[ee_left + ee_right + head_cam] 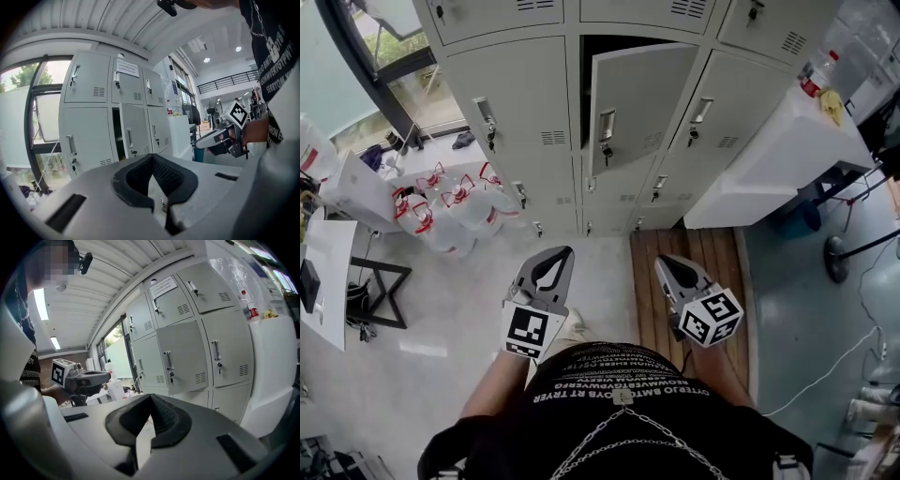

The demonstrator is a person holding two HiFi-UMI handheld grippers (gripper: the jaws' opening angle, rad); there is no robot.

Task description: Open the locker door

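The grey locker door (639,103) in the middle column stands ajar, its left edge swung out from a dark opening (584,89). Its handle (607,125) has a key hanging below. The same door (136,131) shows in the left gripper view, and again as the door (183,355) in the right gripper view. My left gripper (557,255) and right gripper (667,264) hang side by side in front of the person's body, well short of the lockers. Both are shut with nothing between the jaws. Each gripper shows in the other's view: right gripper (218,137), left gripper (89,378).
Several large water bottles (450,202) stand on the floor at the left of the lockers. A white counter (787,150) adjoins the lockers on the right. A wooden platform (698,251) lies below the right lockers. A white desk (323,272) is at the far left.
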